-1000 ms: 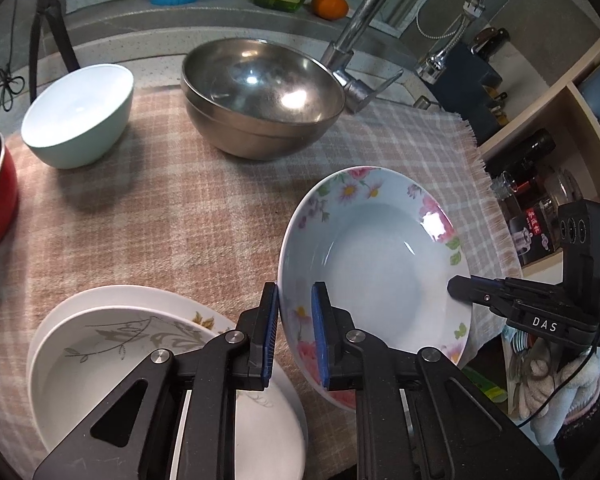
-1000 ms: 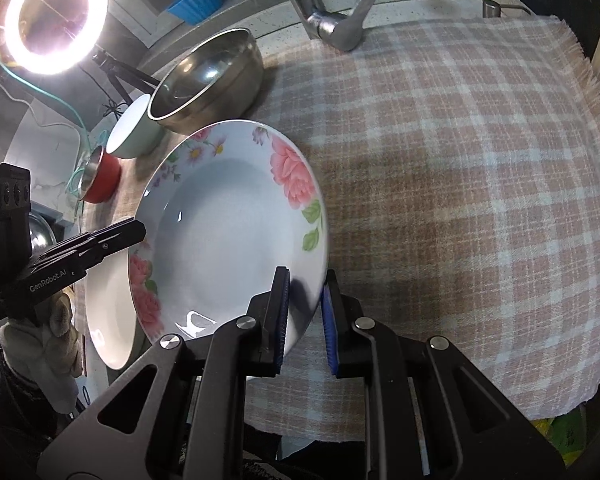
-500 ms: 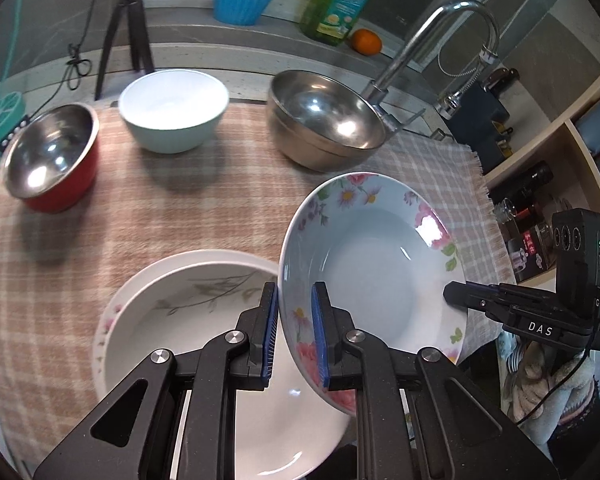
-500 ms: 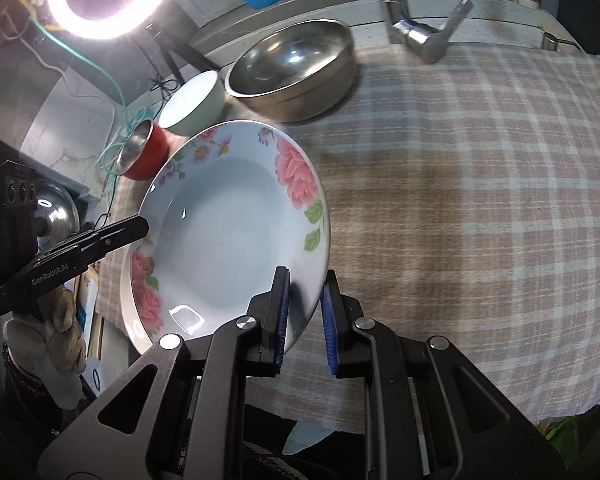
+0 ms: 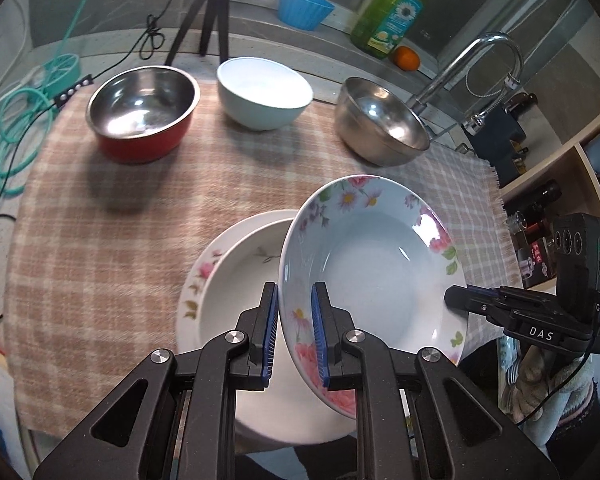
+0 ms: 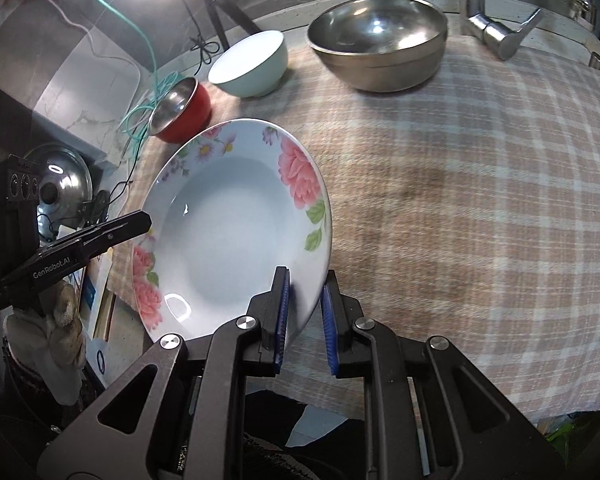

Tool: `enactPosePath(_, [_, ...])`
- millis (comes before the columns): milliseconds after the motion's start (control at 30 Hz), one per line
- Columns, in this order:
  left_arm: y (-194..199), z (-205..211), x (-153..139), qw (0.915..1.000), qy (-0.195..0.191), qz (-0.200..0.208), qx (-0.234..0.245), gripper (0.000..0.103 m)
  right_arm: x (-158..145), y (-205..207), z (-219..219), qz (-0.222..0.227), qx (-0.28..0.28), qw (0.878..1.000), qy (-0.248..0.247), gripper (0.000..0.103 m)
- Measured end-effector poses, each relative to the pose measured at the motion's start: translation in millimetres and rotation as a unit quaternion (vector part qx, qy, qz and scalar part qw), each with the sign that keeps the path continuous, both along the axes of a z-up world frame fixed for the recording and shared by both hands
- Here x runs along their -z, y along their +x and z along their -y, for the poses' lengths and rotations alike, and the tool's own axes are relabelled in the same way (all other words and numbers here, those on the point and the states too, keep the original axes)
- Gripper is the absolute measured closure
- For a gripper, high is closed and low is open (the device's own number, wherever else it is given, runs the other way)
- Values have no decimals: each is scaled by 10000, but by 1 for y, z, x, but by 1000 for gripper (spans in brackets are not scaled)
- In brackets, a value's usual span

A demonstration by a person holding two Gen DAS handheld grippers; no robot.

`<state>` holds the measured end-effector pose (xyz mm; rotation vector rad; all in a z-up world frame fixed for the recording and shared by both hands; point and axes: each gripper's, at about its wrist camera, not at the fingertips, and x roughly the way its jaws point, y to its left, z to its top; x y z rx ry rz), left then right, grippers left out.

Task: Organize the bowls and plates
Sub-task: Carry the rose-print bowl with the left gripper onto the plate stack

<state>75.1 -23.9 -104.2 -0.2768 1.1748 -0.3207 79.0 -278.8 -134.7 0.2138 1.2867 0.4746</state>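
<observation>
Fingers [image 5: 271,320] of both grippers pinched on opposite rims of floral plate [image 5: 372,276].

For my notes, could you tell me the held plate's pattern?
Plate: pale blue-white with pink roses on the rim; clearest in the right wrist view.

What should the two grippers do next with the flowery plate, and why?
Probably carry the flowery plate a little further over the white plates and lower it onto them. The left hand-held gripper and the right hand-held gripper each clamp its rim on opposite sides, so it hangs tilted in the air, only partly over that stack on the checked cloth.
</observation>
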Motion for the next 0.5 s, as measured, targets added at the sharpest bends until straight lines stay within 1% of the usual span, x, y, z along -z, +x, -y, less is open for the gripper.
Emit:
enactPosePath(233, [-10, -20, 11, 9998, 16, -151, -108, 88, 14, -6, -22, -157, -141, 9998, -61, 87])
enactPosePath(500, [-14, -31, 21, 9996, 54, -241, -138, 88, 22, -6, -31, -223, -196, 9994, -163, 86])
